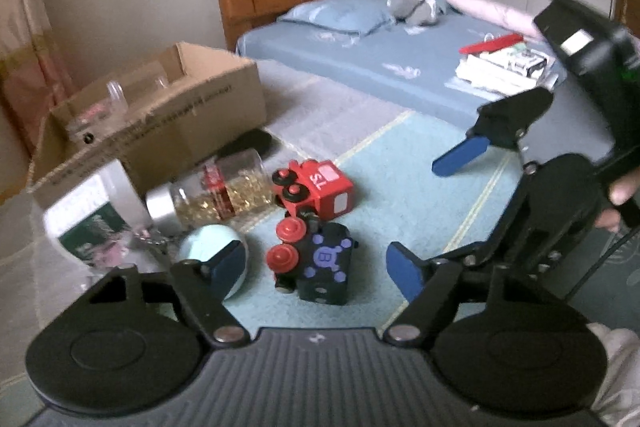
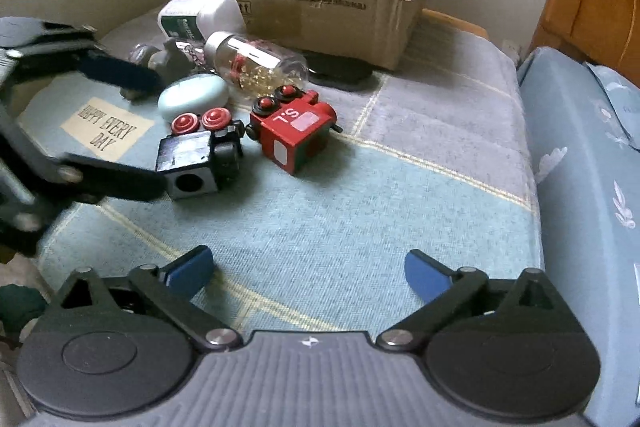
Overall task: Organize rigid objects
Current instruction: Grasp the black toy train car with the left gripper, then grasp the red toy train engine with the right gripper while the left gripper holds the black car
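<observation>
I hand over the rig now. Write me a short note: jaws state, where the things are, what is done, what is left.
Left gripper: jaws open around the black toy train, not pressing it.
Right gripper: jaws wide open, empty, above the mat.
Red toy train, pale oval case, glass jar and white bottle lie before the cardboard box.
Done: some clear containers are in the box.
Left: these five.

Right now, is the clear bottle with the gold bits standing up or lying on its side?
On its side. The clear bottle lies flat on the mat, silver cap pointing sideways, beside the red toy train car.
</observation>
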`<state>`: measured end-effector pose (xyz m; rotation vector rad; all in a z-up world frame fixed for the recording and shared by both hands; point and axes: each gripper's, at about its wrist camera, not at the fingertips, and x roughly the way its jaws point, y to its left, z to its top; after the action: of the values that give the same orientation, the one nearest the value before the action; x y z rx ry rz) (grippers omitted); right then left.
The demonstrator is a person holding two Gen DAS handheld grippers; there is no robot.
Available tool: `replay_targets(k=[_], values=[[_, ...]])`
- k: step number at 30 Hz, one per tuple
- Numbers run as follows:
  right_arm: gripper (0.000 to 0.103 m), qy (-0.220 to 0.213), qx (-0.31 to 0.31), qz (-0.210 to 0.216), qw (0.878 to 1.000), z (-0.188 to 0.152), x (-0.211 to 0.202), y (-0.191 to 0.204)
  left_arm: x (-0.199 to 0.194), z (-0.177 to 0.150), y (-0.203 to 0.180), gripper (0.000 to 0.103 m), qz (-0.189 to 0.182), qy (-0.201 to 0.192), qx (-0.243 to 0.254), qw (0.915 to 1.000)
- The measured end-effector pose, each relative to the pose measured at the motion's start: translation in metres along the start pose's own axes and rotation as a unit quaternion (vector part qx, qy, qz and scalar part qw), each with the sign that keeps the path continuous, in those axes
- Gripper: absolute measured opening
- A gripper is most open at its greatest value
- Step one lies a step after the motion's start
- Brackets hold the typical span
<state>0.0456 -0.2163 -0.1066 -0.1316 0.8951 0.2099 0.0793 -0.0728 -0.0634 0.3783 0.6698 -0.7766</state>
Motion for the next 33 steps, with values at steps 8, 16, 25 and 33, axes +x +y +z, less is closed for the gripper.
replay_targets(k=[8,16,25,33], values=[[0.103,-0.017,-0.028,0.025,0.999,-0.002,0.001,-0.005,0.026,-0.001,0.005,0.066,-0.018,0.041,-0.007,0.9990],[0.103,-0.027,-0.044,0.039,0.998,-0.001,0.002,-0.008,0.029,0.000,0.011,0.049,-0.035,0.042,-0.021,0.9983],[0.103,-0.031,-0.058,0.049,0.997,0.008,0.010,-0.010,0.006,-0.021,0.014,0.049,-0.050,0.051,-0.006,0.9974],[0.103,-0.034,-0.090,0.072,0.993,0.028,0.027,0.008,-0.013,-0.038,0.022,0.049,-0.065,0.059,0.011,0.9961]])
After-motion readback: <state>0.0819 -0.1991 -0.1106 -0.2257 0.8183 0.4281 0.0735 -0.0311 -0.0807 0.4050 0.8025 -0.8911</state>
